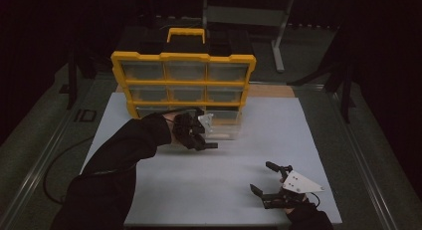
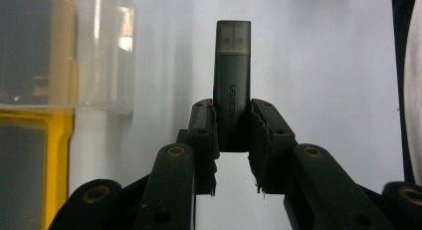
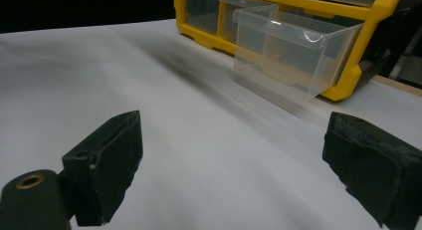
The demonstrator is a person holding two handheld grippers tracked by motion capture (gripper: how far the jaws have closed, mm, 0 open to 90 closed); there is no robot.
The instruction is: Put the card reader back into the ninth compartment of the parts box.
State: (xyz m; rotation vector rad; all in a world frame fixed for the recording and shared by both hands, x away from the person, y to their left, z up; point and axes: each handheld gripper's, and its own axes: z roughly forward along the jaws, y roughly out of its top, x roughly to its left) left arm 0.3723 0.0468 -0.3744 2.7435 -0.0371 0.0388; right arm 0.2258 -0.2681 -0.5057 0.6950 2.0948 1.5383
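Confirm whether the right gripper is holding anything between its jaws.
No, the right gripper stands wide open over the bare white table, with nothing between its jaws.

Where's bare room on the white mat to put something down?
Free: the white mat between the left gripper and right gripper, and its right side beyond the open clear drawer. Crowded: the strip before the yellow organizer.

Left gripper [image 2: 233, 135] fingers [image 2: 201, 130] clamped; right gripper [image 3: 231, 165] seemingly resting, fingers wide apart.
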